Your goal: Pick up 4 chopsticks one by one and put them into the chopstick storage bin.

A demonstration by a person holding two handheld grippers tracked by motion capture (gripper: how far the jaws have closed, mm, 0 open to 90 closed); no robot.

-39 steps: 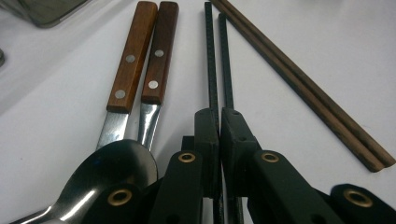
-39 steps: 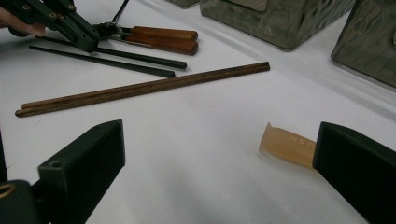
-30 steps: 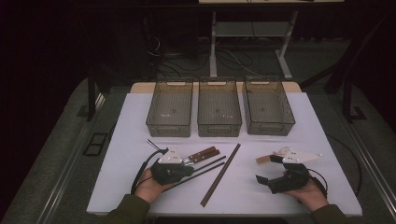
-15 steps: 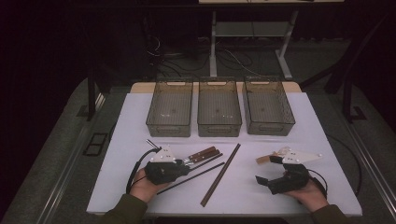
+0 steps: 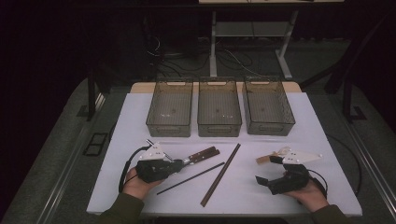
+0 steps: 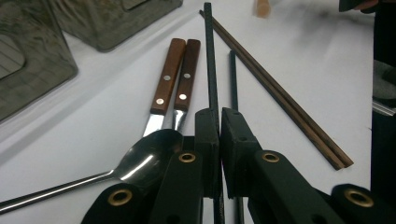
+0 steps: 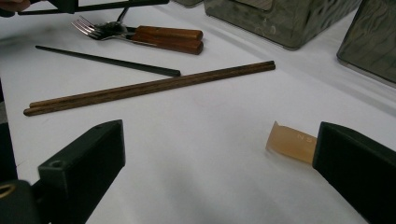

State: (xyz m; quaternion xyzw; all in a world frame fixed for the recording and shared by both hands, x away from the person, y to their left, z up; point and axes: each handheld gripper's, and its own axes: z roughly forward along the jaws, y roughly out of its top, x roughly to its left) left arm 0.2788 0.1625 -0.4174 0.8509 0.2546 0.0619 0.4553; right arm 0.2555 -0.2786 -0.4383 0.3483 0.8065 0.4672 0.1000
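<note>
A: What has the left gripper (image 6: pixel 219 116) got?

B: A thin, matte black chopstick (image 6: pixel 208 56), nipped between jaws closed almost flat. It lies left of centre on the white table (image 5: pixel 261 196), long axis running near-left to far-right.

A: The other one?

B: The right gripper (image 7: pixel 219 154) gapes wide and holds nothing. Beyond it lie two brown wooden chopsticks (image 7: pixel 149 87).

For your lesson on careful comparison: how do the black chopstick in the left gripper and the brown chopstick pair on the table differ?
The black chopstick is clamped between the left gripper's fingers; the brown chopstick pair lies free on the white table. The black one is matte black and single in the grip; the brown ones are wood-coloured and lie together side by side. The black one looks thinner. All are long, straight sticks.
</note>
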